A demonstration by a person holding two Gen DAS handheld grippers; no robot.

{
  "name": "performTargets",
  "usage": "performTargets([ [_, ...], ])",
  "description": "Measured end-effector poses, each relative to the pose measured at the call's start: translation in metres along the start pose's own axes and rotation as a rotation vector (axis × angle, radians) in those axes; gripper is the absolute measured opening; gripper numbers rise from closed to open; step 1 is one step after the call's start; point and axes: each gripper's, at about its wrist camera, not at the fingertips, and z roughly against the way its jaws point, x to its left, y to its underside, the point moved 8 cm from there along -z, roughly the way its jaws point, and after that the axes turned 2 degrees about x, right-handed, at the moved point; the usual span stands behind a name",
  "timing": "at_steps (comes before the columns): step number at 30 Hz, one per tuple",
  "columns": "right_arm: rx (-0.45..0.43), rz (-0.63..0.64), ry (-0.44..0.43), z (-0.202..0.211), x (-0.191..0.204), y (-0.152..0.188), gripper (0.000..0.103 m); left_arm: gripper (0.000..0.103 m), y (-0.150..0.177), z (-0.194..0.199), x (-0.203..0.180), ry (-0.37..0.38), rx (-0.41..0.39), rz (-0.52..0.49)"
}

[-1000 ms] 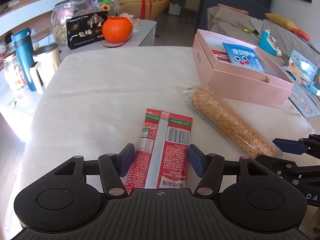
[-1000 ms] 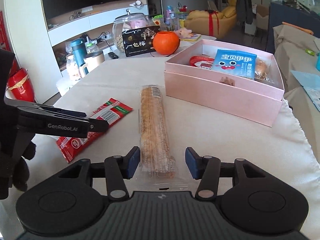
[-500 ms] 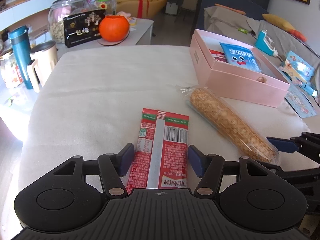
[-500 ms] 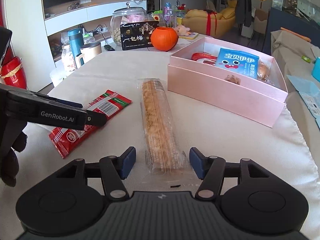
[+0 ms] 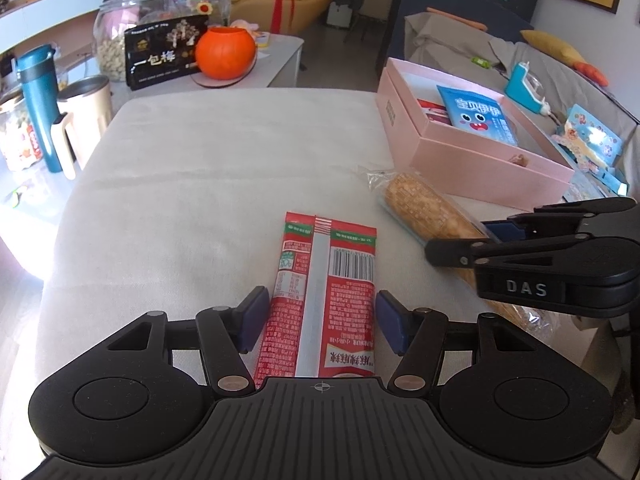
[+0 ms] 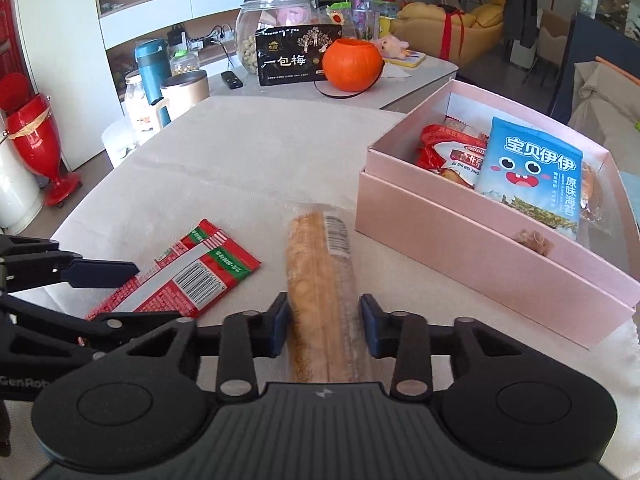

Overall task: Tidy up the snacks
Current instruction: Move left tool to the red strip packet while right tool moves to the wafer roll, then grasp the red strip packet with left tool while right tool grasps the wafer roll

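A red snack packet [image 5: 326, 280] lies flat on the white table, its near end between the fingers of my left gripper [image 5: 320, 322], which is open around it. It also shows in the right wrist view [image 6: 180, 276]. A long clear-wrapped biscuit roll [image 6: 320, 280] lies to its right, also seen in the left wrist view [image 5: 424, 210]. My right gripper [image 6: 322, 328] has closed on the roll, its pads touching both sides. The open pink box [image 6: 496, 256] with several snacks, among them a blue seaweed bag [image 6: 532, 176], stands further right.
Beyond the table's far edge stand an orange pumpkin pot [image 6: 352, 65], a black box [image 6: 296, 58], a glass jar [image 6: 276, 28], a teal bottle [image 5: 38, 100] and a beige mug [image 5: 84, 116]. A sofa with toys [image 5: 588, 136] lies right of the pink box.
My right gripper moved forward along the biscuit roll and its fingers closed onto it. My left gripper stayed open around the red packet, shifting only slightly.
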Motion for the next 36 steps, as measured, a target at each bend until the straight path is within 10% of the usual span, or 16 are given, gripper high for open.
performTargets([
  [17,0.035,-0.043,0.05,0.048,-0.01,0.058,0.037,0.064,-0.006,-0.008,-0.012,-0.011,0.026,-0.097],
  [31,0.028,-0.111,-0.01,0.032,-0.018,0.054,0.102,0.063,-0.005,-0.007,-0.006,0.025,0.003,-0.064],
  [36,0.058,0.008,-0.037,0.033,-0.01,0.06,0.103,0.064,-0.004,-0.007,-0.009,0.007,-0.003,-0.081],
])
